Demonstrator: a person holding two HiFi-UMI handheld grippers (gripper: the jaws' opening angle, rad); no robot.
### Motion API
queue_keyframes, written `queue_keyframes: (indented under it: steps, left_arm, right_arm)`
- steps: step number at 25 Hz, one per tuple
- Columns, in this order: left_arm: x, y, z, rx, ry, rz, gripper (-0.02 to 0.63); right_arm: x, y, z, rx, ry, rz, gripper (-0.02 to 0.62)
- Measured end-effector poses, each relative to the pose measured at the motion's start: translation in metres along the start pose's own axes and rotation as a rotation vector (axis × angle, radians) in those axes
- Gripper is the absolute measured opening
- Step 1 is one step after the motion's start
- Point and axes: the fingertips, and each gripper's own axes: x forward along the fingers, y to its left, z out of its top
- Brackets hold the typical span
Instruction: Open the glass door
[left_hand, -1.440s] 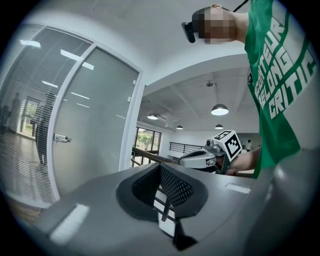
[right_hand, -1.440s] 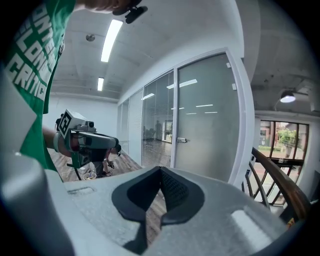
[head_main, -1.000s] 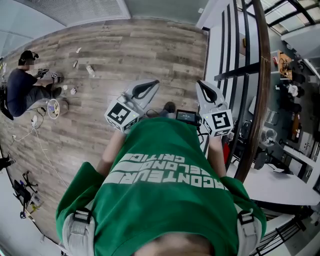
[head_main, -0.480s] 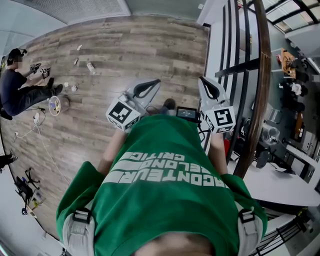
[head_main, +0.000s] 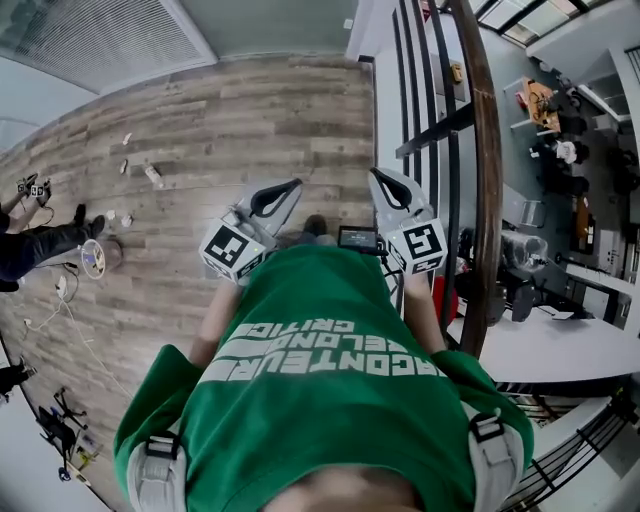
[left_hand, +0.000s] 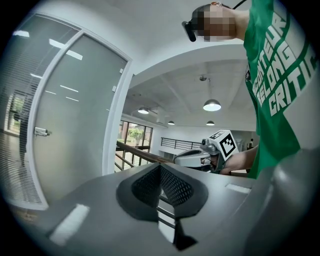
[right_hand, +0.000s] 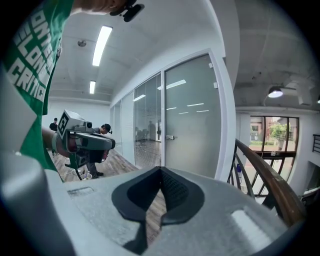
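The frosted glass door (right_hand: 192, 125) stands ahead in its white frame, with a small metal handle (right_hand: 170, 137) on its left edge. In the left gripper view the same door (left_hand: 75, 115) and handle (left_hand: 42, 132) lie to the left. Both grippers are held out in front of the green shirt, well short of the door. My left gripper (head_main: 288, 187) is shut with nothing between its pads (left_hand: 172, 187). My right gripper (head_main: 377, 177) is also shut and empty (right_hand: 161, 172). Each gripper shows in the other's view.
A wooden handrail (head_main: 485, 180) on black bars runs close along the right side, with a stairwell beyond. Glass office walls with blinds (right_hand: 145, 135) continue left of the door. A person (head_main: 30, 245) sits on the wood floor far left among small items and cables (head_main: 90, 255).
Both grippers have advanced over the wood floor toward the door, still shut. The seated person has slid toward the left edge of the head view.
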Motion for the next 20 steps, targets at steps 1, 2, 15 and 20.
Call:
queue_keyframes:
  steps: [1, 2, 15, 20]
  left_arm:
    - [0.003, -0.003, 0.000, -0.001, -0.002, -0.007, 0.015]
    - [0.005, -0.005, -0.001, -0.002, -0.002, -0.014, 0.015]
    - [0.000, 0.002, -0.019, -0.027, 0.019, -0.006, 0.015]
    - [0.001, 0.000, -0.021, -0.053, 0.016, -0.034, 0.015]
  right_arm:
    - [-0.003, -0.002, -0.001, -0.003, 0.003, -0.004, -0.008]
    - [-0.005, -0.004, -0.002, -0.006, 0.004, -0.008, -0.008]
    - [0.005, 0.004, -0.010, -0.029, 0.022, 0.011, -0.008]
    - [-0.002, 0.012, -0.022, -0.001, 0.046, 0.008, -0.008]
